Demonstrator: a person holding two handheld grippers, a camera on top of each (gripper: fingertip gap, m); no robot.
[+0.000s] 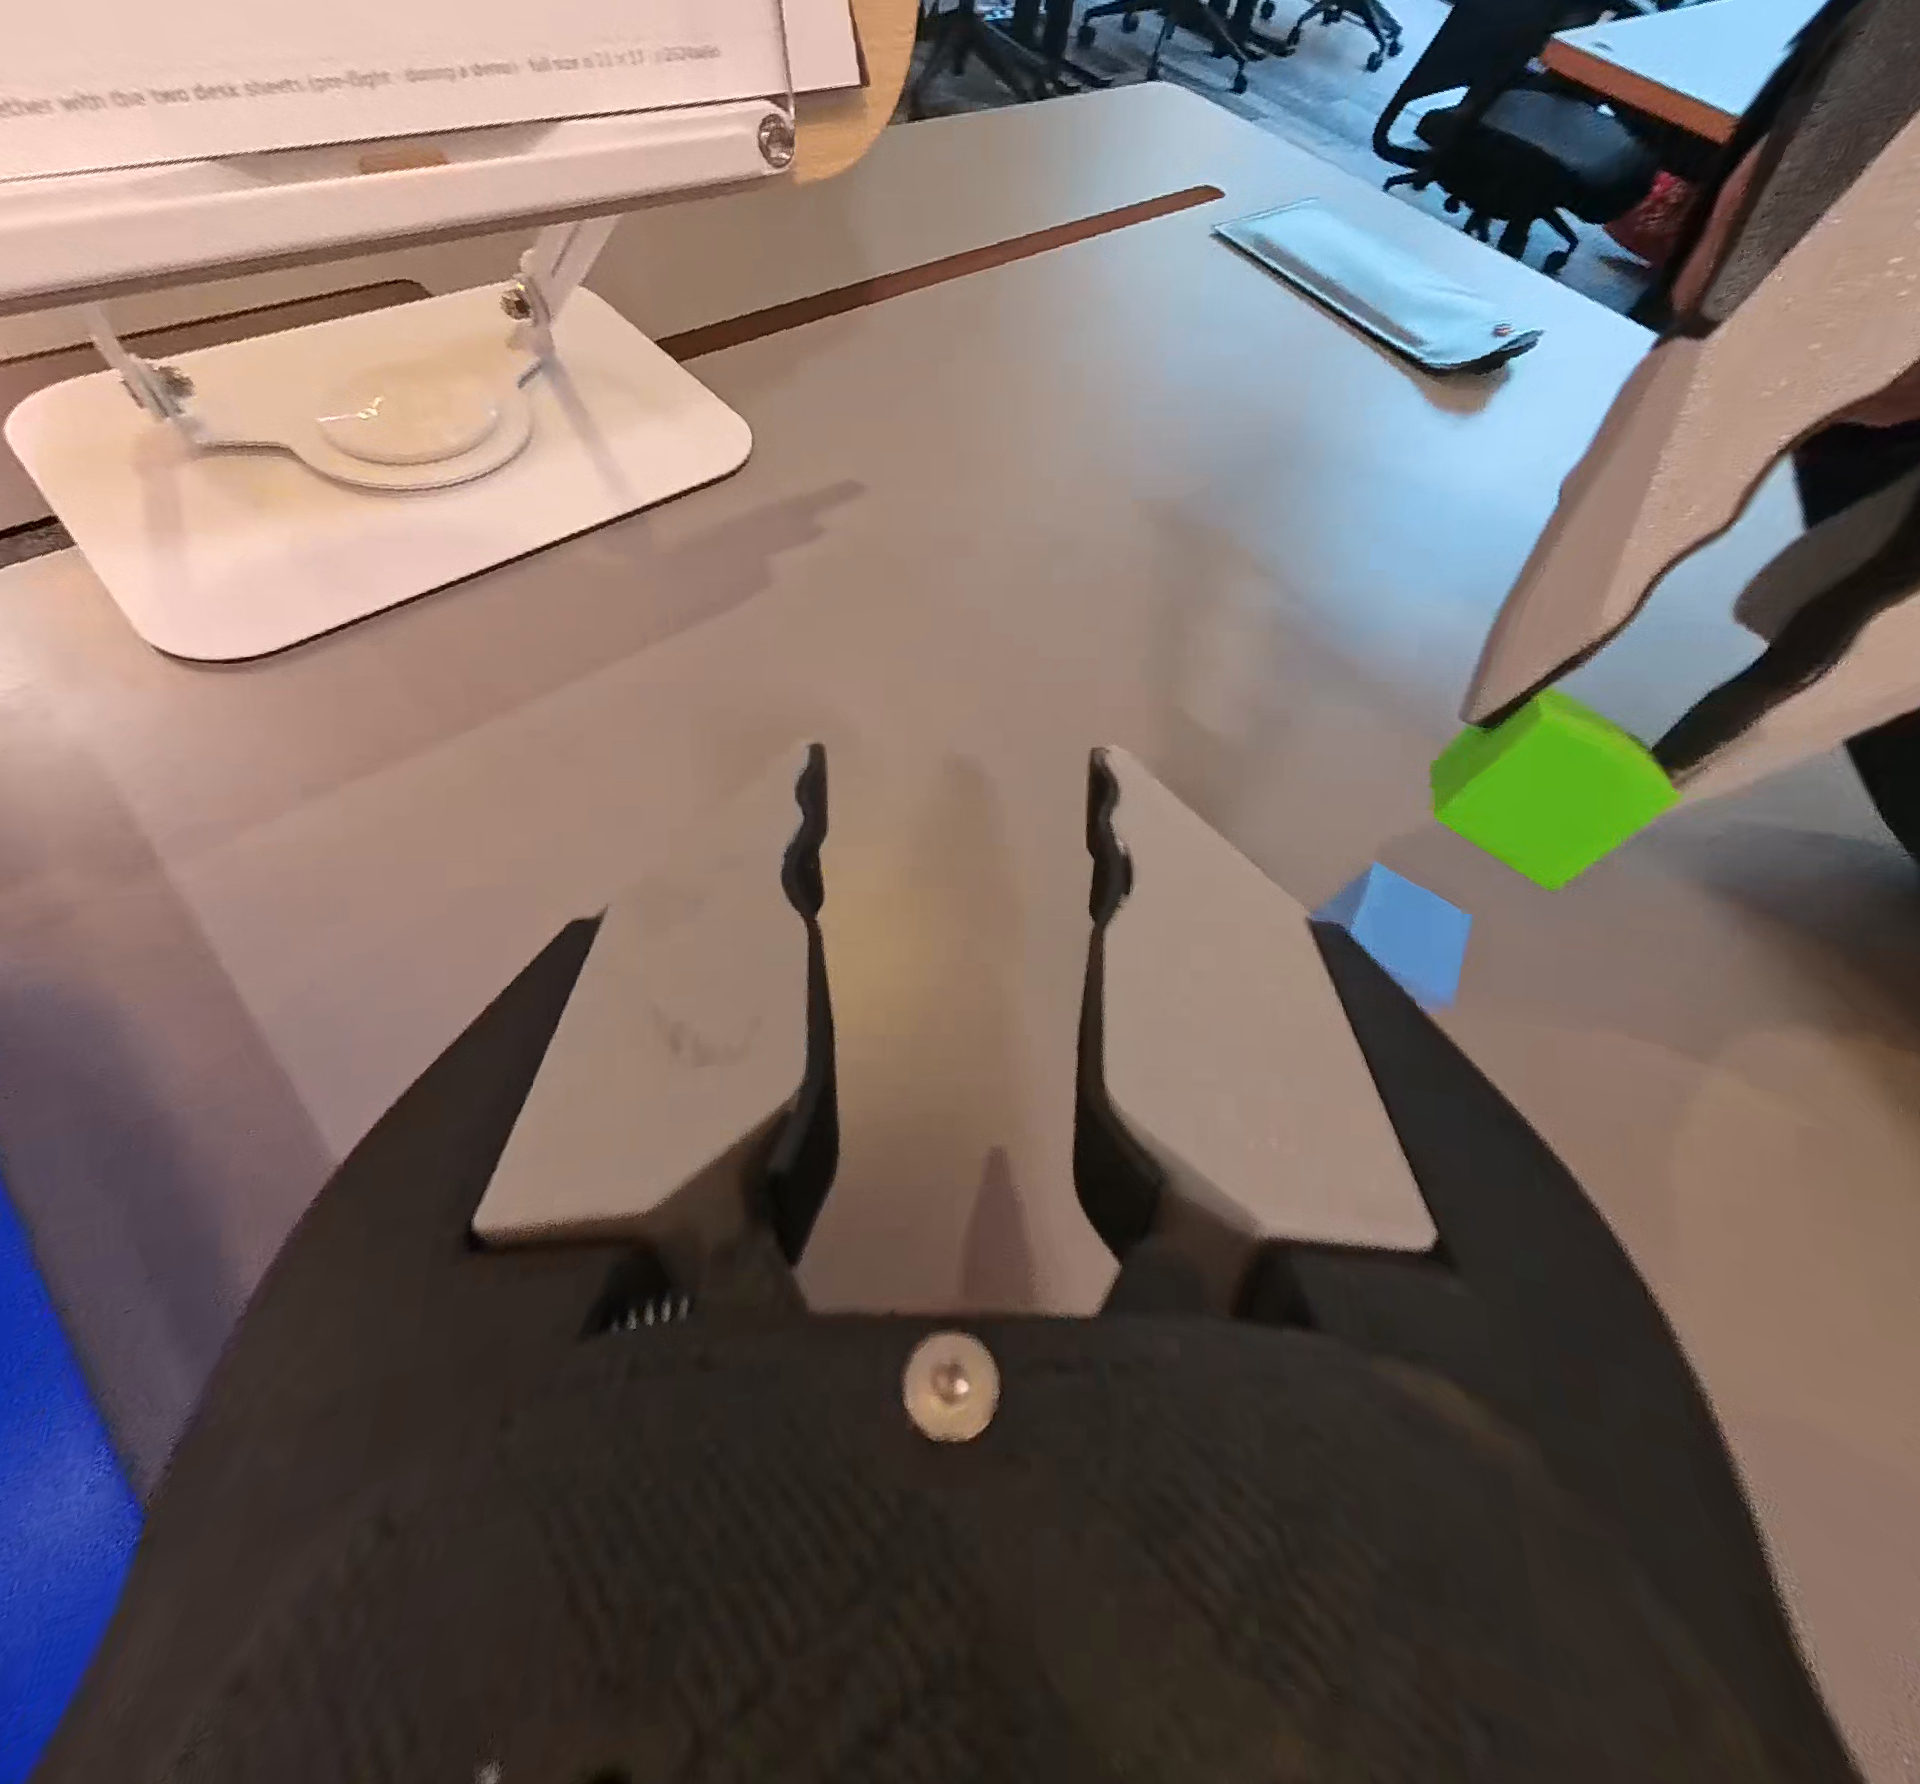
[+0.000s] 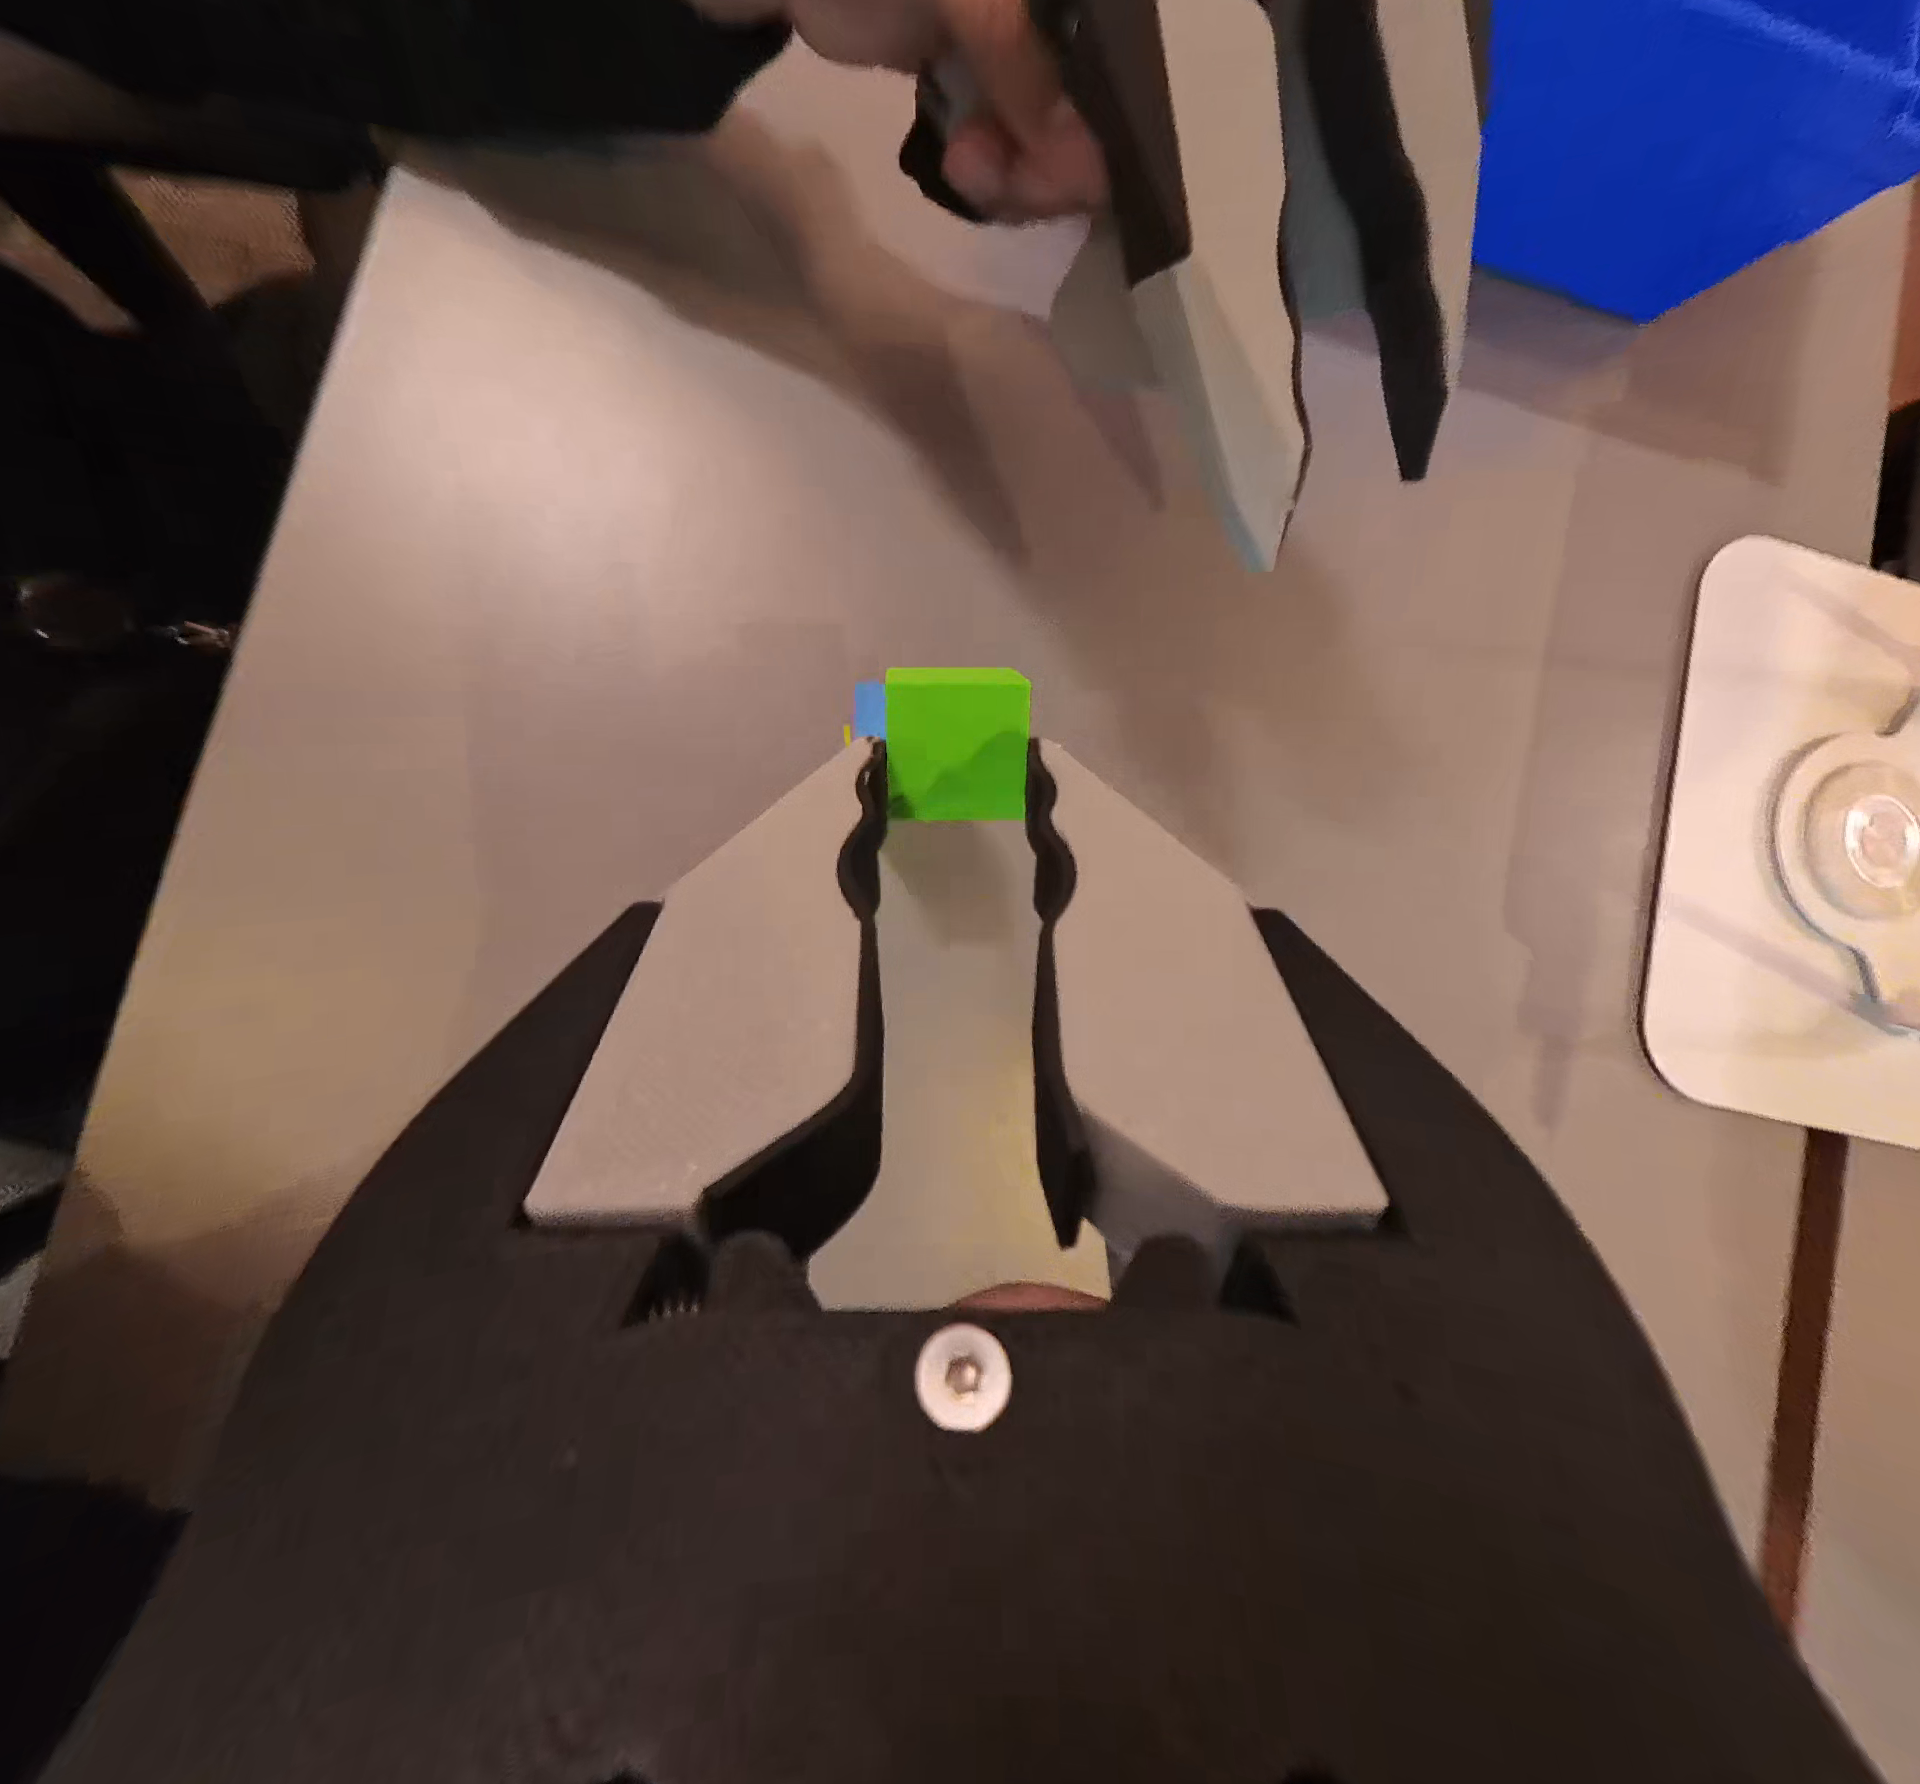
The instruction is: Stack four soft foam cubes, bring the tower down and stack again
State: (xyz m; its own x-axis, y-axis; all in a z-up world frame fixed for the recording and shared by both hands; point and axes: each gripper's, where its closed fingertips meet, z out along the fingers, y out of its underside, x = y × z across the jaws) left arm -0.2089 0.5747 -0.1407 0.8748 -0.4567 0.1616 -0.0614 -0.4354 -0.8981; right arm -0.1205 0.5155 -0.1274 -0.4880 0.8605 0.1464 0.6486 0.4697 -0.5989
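My right gripper [image 2: 956,763] is shut on a green foam cube [image 2: 956,747], with both pads pressed on its sides. In the left wrist view the green cube [image 1: 1548,789] hangs in that gripper [image 1: 1574,747] just above and apart from a blue cube [image 1: 1403,934]. In the right wrist view the blue cube [image 2: 869,708] peeks out at the green cube's left, with a yellow sliver [image 2: 847,735] beside it. My left gripper [image 1: 958,768] is open and empty over bare table, left of the cubes. It also shows in the right wrist view [image 2: 1340,508], raised, with nothing between its fingers.
A white sign stand [image 1: 395,487] sits at the far left of the grey table [image 1: 1039,487]. A blue bin [image 2: 1683,72] stands by the left gripper. A grey pouch [image 1: 1371,280] lies at the back. Office chairs stand beyond. The table edge [image 2: 312,487] runs along the left.
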